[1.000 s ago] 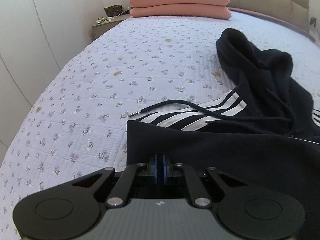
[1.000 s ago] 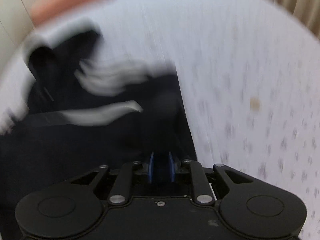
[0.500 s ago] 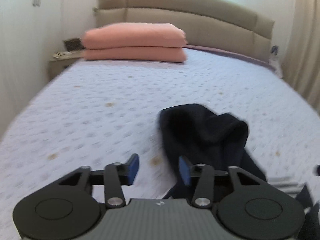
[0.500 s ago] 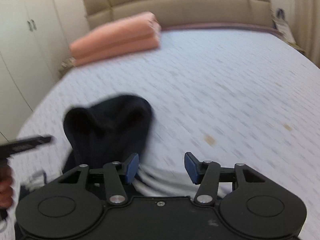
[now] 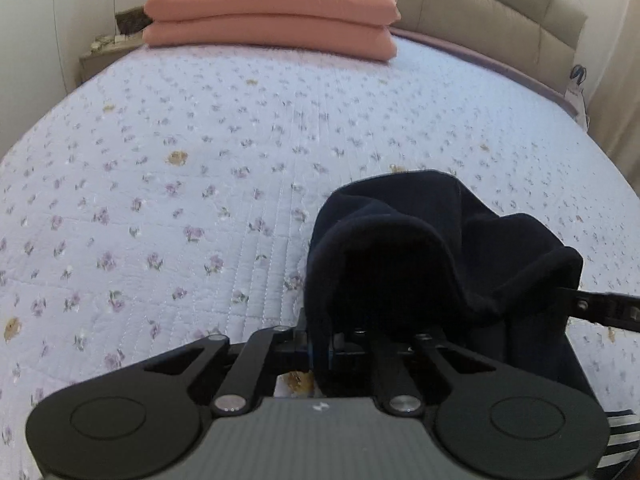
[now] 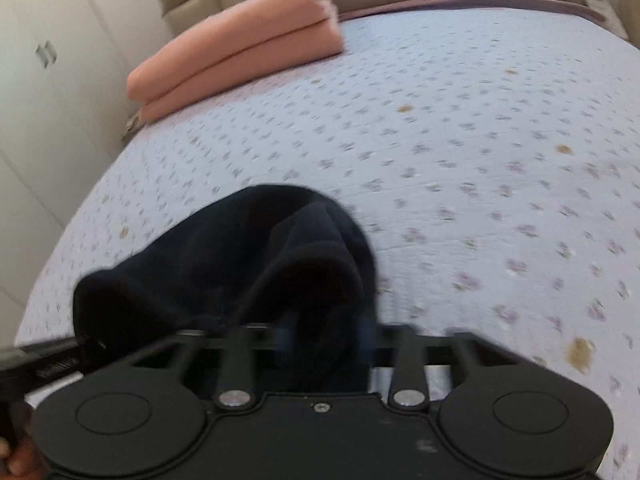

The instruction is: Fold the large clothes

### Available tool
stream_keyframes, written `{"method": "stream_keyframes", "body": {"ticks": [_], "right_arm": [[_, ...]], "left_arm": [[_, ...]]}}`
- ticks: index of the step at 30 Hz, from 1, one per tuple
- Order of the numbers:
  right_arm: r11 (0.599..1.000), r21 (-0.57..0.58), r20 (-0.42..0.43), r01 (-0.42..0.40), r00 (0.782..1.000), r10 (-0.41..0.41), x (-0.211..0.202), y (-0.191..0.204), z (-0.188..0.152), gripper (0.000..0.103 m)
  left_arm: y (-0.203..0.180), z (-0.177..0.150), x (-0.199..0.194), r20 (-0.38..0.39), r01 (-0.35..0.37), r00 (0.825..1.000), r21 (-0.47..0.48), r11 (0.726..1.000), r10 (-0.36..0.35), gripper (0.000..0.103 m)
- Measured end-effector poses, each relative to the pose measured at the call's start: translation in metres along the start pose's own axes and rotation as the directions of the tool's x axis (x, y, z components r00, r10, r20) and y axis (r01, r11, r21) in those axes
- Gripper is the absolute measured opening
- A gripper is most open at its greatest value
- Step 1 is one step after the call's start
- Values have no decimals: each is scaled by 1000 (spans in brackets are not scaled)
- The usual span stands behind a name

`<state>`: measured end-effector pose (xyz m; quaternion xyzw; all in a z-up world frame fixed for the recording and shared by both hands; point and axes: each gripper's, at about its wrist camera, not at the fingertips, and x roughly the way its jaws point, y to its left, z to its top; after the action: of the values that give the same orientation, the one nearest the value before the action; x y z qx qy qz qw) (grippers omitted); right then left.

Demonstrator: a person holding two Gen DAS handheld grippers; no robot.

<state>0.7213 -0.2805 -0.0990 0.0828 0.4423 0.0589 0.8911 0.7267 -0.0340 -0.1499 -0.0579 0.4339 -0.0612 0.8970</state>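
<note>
Item: dark hoodie [image 5: 420, 248], mid-bed [image 5: 200, 160]. I hold its hood rim in both grippers, left gripper [image 5: 320, 354] and right gripper [image 6: 328, 344], jaws clamped narrow on cloth. Advice: keep tension even, lay flat.

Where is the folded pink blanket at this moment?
The folded pink blanket lies at the far end of the bed, against the headboard, upper left in both views, apart from the dark hoodie.
</note>
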Motion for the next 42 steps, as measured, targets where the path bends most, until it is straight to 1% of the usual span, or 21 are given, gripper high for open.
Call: {"method": "stream_keyframes", "body": {"ticks": [3,5,7,9,12,13,14,16,17,18,20,21,25,29,31,32,34,36,38,39,42], "right_arm": [[993,-98,71,66,996,-59,-24,12,5,8],[994,-81,163,79,984,-65,-58,1,12,7],[997,-31,199,66,978,-58,-86,-17,13,7],[997,6,164,73,984,-73,-90,-37,7,7],[993,60,31,99,994,-100,-55,-66,-12,7],[991,80,-22,103,995,-102,-41,-75,-20,10],[989,102,-64,107,993,-101,-30,-81,-28,10],[991,94,-41,96,995,-93,-32,-83,-37,11],[992,76,-49,103,994,-99,-36,-80,-36,17],[992,63,-54,111,993,-107,-43,-78,-35,35],[991,18,-55,131,990,-130,-62,-74,-33,49],[989,1,-51,145,988,-145,-73,-74,-30,52],[991,-25,33,130,991,-129,-98,-59,-11,55],[985,-140,87,105,992,-94,-70,-12,11,54],[972,-200,74,121,991,-108,-45,4,13,48],[971,-205,49,126,992,-118,-30,6,11,40],[975,-181,-32,130,990,-137,-4,-1,6,34],[981,-146,-115,129,983,-146,16,-13,0,34],[989,-109,-110,103,987,-115,10,-18,2,34],[992,-86,-100,94,990,-103,4,-19,6,35],[998,-56,-12,33,999,-34,-14,-12,18,35]], "left_arm": [[10,0,-21,92,54,994,-22,998,-52,7],[18,1,-35,135,81,988,-27,996,-76,7],[29,1,-47,159,130,980,-40,991,-122,7],[41,-2,-48,150,175,974,-41,984,-167,7],[57,-10,-18,22,144,989,-35,989,-144,13],[64,-16,-3,-27,133,990,-64,989,-135,20],[71,-22,7,-56,148,986,-103,984,-155,20],[79,-28,1,-10,202,979,-117,972,-204,22],[78,-27,-4,-12,199,980,-101,975,-201,24],[76,-27,-11,-4,188,982,-75,979,-189,30],[72,-27,-28,26,140,990,9,990,-140,47],[72,-27,-36,38,120,992,45,992,-122,51],[67,-20,-70,88,64,993,144,988,-77,65],[48,-15,-80,125,-4,992,251,968,-28,72],[40,-18,-73,53,-9,999,323,946,-9,78],[39,-23,-67,-9,14,1000,364,931,-11,77],[38,-37,-59,-93,39,996,451,891,4,70],[45,-46,-69,-115,114,991,457,882,-69,64],[56,-45,-83,-129,232,972,399,887,-196,64],[61,-40,-92,-102,267,964,365,892,-247,64],[62,-17,-107,66,275,950,281,920,-304,63]]}}
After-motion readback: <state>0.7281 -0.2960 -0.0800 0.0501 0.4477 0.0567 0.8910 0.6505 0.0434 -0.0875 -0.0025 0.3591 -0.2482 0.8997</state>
